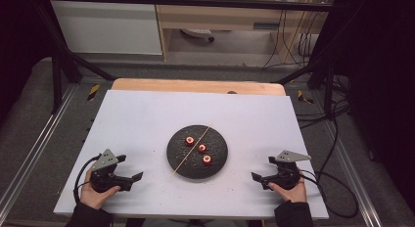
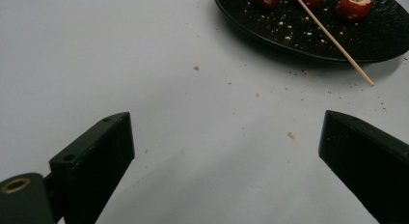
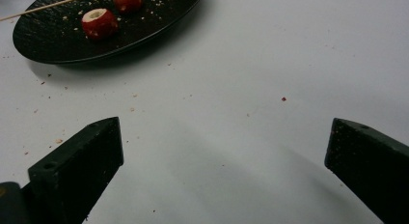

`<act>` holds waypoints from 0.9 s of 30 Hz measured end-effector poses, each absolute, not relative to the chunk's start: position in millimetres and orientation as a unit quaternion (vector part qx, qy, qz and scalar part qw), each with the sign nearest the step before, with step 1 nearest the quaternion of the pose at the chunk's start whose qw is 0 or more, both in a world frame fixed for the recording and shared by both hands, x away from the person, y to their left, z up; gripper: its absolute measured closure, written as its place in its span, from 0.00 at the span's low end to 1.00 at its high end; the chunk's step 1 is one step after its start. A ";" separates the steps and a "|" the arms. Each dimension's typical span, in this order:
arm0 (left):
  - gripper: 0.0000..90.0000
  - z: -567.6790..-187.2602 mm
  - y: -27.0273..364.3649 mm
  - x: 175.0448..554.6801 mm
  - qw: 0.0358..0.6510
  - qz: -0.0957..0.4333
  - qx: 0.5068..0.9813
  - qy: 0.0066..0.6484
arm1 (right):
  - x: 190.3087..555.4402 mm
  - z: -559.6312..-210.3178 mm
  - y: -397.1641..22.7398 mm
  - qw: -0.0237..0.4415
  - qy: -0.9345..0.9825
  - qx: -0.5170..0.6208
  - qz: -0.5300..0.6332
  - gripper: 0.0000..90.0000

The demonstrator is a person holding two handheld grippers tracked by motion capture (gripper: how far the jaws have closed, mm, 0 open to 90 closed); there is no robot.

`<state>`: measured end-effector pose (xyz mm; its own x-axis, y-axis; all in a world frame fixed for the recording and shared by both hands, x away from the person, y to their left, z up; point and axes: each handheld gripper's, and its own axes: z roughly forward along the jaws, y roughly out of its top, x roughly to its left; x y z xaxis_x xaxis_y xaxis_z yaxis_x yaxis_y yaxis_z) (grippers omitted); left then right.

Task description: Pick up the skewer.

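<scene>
Both claws gape empty on the worktop [image 1: 147,114]. Skewer [image 1: 192,150] lies diagonally across the dark plate [image 1: 176,163], between left claw [image 1: 139,176] and right claw [image 1: 254,177]; its near tip points leftward, closer to the left.

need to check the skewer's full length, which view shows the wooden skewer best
The high view: the whole wooden skewer lies slantwise across the black plate, both ends visible. The left gripper view shows it closer, but its far end is cut off at the picture's top. The right gripper view catches a short stretch at the top left.
</scene>
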<state>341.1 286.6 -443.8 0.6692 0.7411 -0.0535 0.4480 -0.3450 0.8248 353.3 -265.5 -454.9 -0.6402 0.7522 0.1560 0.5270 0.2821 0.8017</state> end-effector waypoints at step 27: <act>0.05 -427.6 249.2 340.0 0.409 0.166 0.825 0.353 | 352.7 -453.5 -265.5 0.125 0.786 0.412 0.444 0.01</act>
<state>340.0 249.2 -427.6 0.6951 0.7188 -0.0153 0.4469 -0.4154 0.7923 352.7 -265.5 -453.5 -0.6294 0.7582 0.1699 0.5372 0.2666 0.8002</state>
